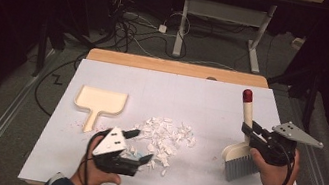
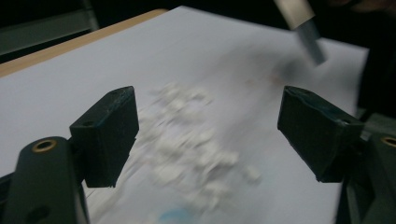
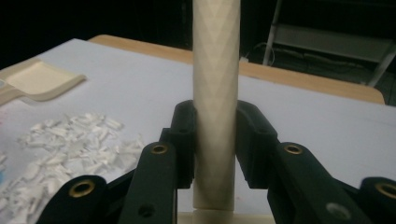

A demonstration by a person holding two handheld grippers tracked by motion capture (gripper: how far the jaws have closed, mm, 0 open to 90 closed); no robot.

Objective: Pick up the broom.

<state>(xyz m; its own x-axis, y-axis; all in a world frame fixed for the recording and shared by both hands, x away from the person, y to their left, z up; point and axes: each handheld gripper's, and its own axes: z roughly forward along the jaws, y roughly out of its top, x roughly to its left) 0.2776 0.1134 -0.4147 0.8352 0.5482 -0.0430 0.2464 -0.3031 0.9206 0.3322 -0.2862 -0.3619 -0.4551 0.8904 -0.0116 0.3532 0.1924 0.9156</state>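
A heap of white scraps (image 1: 165, 136) lies mid-table on the white sheet (image 1: 212, 100). A cream dustpan (image 1: 100, 102) rests flat to its left, handle toward me. My right gripper (image 1: 253, 133) is shut on the cream handle of a hand brush (image 1: 248, 114), which stands upright with its red tip on top and its grey bristles (image 1: 241, 167) just over the sheet, right of the heap. In the right gripper view the handle (image 3: 216, 93) sits clamped between the pads (image 3: 184, 140). My left gripper (image 1: 141, 145) hovers open at the heap's near edge, scraps (image 2: 187, 149) showing between its jaws.
The sheet covers a wooden table whose far edge (image 1: 176, 67) shows bare. Beyond it are a dark floor with cables (image 1: 127, 28) and a white desk frame (image 1: 226, 16). The dustpan (image 3: 37, 79) appears far left in the right gripper view.
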